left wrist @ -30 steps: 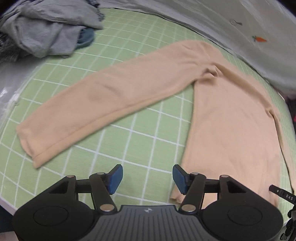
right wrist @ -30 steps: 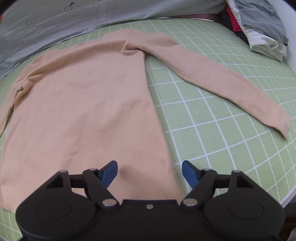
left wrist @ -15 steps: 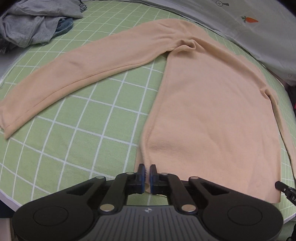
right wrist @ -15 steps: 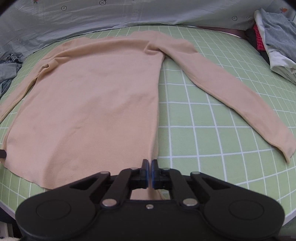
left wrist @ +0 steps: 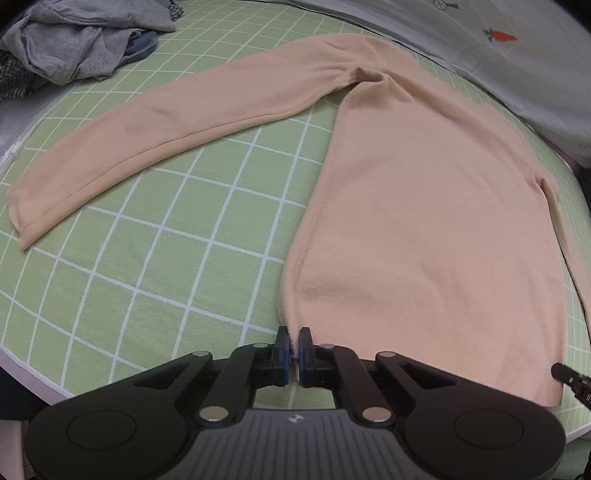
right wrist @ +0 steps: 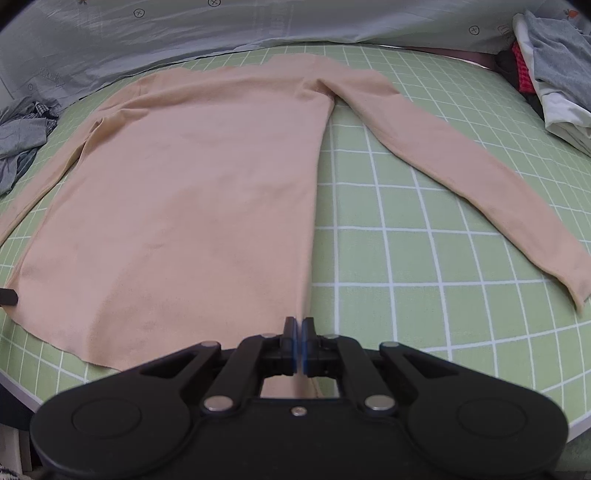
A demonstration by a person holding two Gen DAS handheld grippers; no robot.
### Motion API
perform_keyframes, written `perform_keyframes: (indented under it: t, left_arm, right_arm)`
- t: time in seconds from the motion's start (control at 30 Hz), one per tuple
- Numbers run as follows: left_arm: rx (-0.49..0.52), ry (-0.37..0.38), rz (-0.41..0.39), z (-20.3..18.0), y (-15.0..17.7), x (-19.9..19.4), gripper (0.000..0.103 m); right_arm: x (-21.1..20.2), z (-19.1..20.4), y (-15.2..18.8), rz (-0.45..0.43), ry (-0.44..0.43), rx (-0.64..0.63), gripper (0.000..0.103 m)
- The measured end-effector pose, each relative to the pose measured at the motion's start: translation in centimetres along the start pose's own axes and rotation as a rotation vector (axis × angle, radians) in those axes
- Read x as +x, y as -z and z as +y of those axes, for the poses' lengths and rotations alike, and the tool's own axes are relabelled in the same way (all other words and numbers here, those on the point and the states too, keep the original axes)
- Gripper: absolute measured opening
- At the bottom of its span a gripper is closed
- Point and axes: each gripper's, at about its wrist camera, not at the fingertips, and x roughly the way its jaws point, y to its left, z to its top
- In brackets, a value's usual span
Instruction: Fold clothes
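Near edge: left gripper [left wrist: 294,338] pinched on the hem corner of the peach long-sleeved top [left wrist: 424,206]; right gripper [right wrist: 298,326] clamped on the opposite hem corner. Top lies flat on the green checked sheet [left wrist: 155,258], long axis running away, neck farthest, sleeves angled outward. Beyond: grey clothes pile [left wrist: 70,44].

We see a green sheet [left wrist: 155,280] with a white grid spread over the bed. Along its far side runs a pale grey cover [right wrist: 177,40] printed with small motifs, one a carrot [left wrist: 499,35]. Crumpled grey clothes [left wrist: 70,48] lie far left; another heap [right wrist: 554,74] lies far right.
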Motion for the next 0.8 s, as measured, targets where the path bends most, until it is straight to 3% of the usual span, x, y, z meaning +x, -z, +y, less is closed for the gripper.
perform_keyframes:
  t: [0.17,0.3,0.4,0.47,0.5,0.57,0.6,0.63,0.67,0.8]
  left_arm:
    - [-0.014,0.030,0.044,0.8,1.8,-1.0,0.004]
    - [-0.054,0.046,0.051,1.8,2.9,-0.9,0.010]
    - [-0.060,0.031,0.038,2.0,2.6,-1.3,0.013]
    - [-0.063,0.013,0.017,2.3,2.2,-1.7,0.021]
    - [-0.064,0.005,0.006,2.4,2.0,-2.0,0.027]
    - [-0.082,-0.014,-0.016,2.9,1.5,-2.4,0.042]
    - [-0.092,-0.025,-0.032,3.3,1.2,-2.6,0.054]
    - [-0.104,-0.035,-0.048,3.7,0.9,-2.8,0.066]
    - [-0.122,-0.043,-0.062,4.2,0.5,-2.9,0.071]
    - [-0.216,-0.086,-0.107,7.0,-1.2,-3.5,0.085]
  right_arm:
    - [-0.8,0.1,1.0,0.015,0.015,-0.032,0.003]
    - [-1.1,-0.8,1.6,0.032,-0.005,0.020,0.003]
    - [-1.0,-1.1,0.9,0.031,-0.006,0.057,0.010]
    - [-1.0,-1.2,0.4,0.021,0.000,0.071,0.020]
    - [-1.1,-1.1,0.1,0.010,0.009,0.070,0.031]
    - [-1.3,-0.8,-0.5,-0.012,0.026,0.068,0.045]
    - [-1.3,-0.7,-0.9,-0.022,0.036,0.066,0.049]
    - [-1.2,-0.6,-1.3,-0.030,0.046,0.064,0.061]
    - [-1.2,-0.4,-1.6,-0.038,0.055,0.063,0.074]
    - [-1.0,0.7,-2.6,-0.070,0.080,0.058,0.100]
